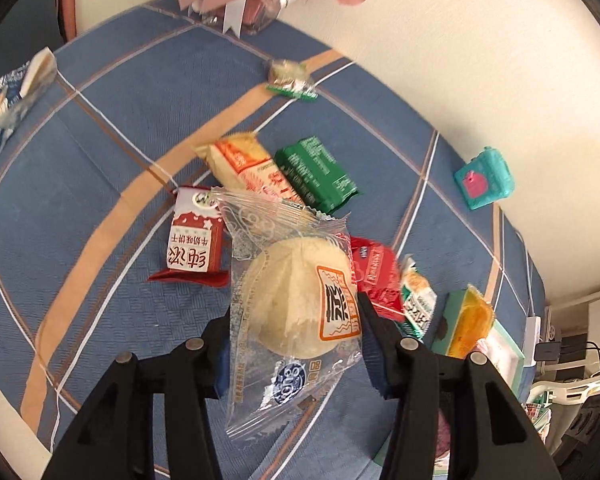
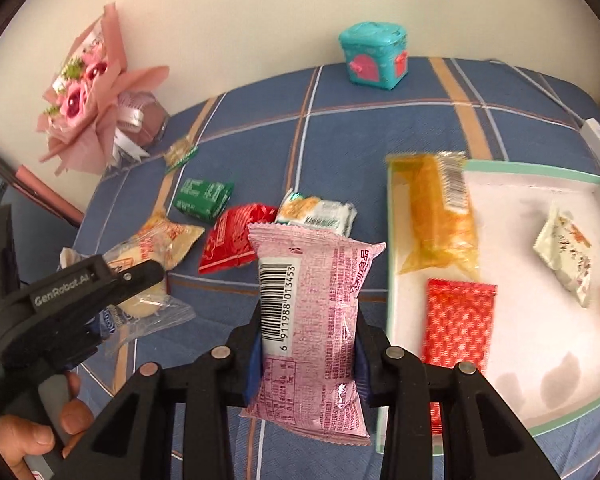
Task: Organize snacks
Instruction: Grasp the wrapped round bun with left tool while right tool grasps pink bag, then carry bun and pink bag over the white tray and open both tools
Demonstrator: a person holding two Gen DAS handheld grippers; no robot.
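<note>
My left gripper [image 1: 296, 320] is shut on a clear-wrapped round pastry [image 1: 300, 300], held above the blue plaid cloth [image 1: 100, 152]. That gripper also shows at the left of the right wrist view, left gripper [image 2: 140, 292], still clamping the pastry [image 2: 148, 308]. My right gripper [image 2: 308, 336] is shut on a pink snack packet [image 2: 312, 320] with a barcode, lifted off the cloth. A shallow tray [image 2: 500, 170] with a green rim lies to the right. In it lie an orange packet [image 2: 436, 216], a red patterned packet [image 2: 458, 320] and a white packet [image 2: 568, 256].
Loose snacks lie on the cloth: a green packet [image 1: 316, 174], a red-and-white packet [image 1: 194, 240], an orange-white packet [image 1: 244, 164], a red packet [image 2: 232, 244], a green-white packet [image 2: 320, 212]. A teal box [image 2: 374, 54] and a pink bouquet [image 2: 88, 96] stand by the wall. A person's hand [image 2: 32, 436] shows lower left.
</note>
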